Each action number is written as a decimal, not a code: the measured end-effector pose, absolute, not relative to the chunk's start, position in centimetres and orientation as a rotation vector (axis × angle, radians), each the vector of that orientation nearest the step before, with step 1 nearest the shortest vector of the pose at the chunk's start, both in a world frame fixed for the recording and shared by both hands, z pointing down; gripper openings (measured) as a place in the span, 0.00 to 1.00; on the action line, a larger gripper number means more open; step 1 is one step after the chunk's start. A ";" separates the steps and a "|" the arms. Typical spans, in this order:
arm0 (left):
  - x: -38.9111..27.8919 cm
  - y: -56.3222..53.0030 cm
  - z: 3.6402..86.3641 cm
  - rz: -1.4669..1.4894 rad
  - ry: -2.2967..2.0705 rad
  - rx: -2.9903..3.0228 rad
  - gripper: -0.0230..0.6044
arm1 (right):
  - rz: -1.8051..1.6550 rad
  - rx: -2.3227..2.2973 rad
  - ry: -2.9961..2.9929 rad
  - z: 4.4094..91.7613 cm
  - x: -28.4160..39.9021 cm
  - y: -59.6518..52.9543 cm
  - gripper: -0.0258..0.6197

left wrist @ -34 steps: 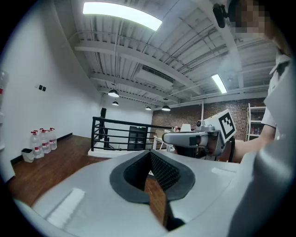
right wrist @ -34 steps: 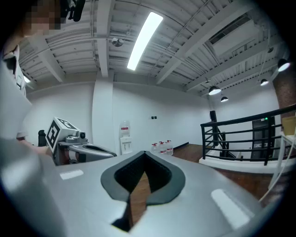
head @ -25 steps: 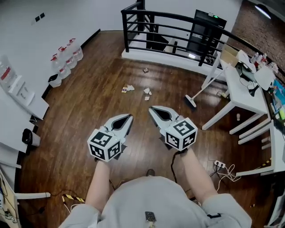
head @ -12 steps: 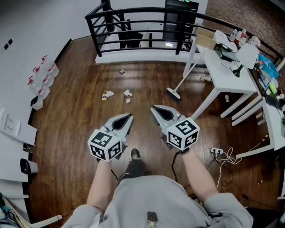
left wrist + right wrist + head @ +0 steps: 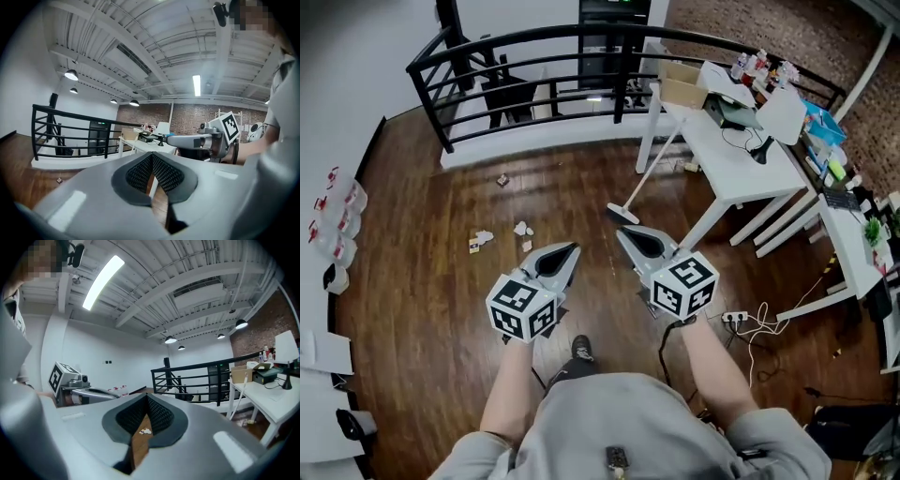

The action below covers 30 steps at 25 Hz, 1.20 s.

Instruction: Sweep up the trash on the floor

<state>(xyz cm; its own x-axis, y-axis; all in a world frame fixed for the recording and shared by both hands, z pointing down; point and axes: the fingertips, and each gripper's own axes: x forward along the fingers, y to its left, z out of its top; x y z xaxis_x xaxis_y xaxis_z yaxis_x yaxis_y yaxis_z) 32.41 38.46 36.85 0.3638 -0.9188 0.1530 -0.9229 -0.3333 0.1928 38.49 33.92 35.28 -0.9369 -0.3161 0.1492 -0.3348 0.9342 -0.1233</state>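
Note:
Torn paper scraps (image 5: 481, 239) and smaller bits (image 5: 522, 228) lie on the dark wood floor, with one more piece (image 5: 502, 179) nearer the railing. A white broom (image 5: 623, 214) leans against the white table (image 5: 727, 169), its head on the floor. My left gripper (image 5: 572, 247) and right gripper (image 5: 622, 231) are held side by side above the floor, both shut and empty. The left gripper's fingertips (image 5: 152, 155) meet in the left gripper view; the right gripper (image 5: 206, 139) shows beside it. In the right gripper view the scraps (image 5: 145, 431) show past the closed right gripper (image 5: 146, 397).
A black railing (image 5: 534, 56) runs along the far edge. The white table carries a cardboard box (image 5: 682, 92) and clutter. Plastic bottles (image 5: 337, 220) stand by the left wall. A power strip (image 5: 733, 317) and cables lie on the floor at the right. My shoe (image 5: 581, 349) shows below.
The whole view has swung right: scraps, broom and railing have shifted left in the head view, and more of the table shows. Both grippers stay shut, side by side.

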 end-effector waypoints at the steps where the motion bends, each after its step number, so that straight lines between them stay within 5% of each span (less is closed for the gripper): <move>1: 31.7 37.1 37.0 0.023 -1.618 2.389 0.04 | 0.226 0.531 -2.957 35.2 37.9 32.7 0.04; 15: 34.3 20.9 39.6 0.099 -1.364 2.471 0.04 | 0.320 0.843 -2.856 37.7 41.5 17.1 0.04; 30: 38.2 2.8 36.6 0.198 -1.564 2.456 0.04 | 0.301 0.622 -3.017 35.8 43.5 -2.0 0.04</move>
<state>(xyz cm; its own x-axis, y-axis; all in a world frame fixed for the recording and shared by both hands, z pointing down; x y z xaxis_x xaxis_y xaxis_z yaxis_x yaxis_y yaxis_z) 38.16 2.77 36.58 0.4236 -0.8757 0.2316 -0.9058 -0.4078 0.1147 43.52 -2.00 35.76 -0.9181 -0.3872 0.0847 -0.3963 0.9003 -0.1801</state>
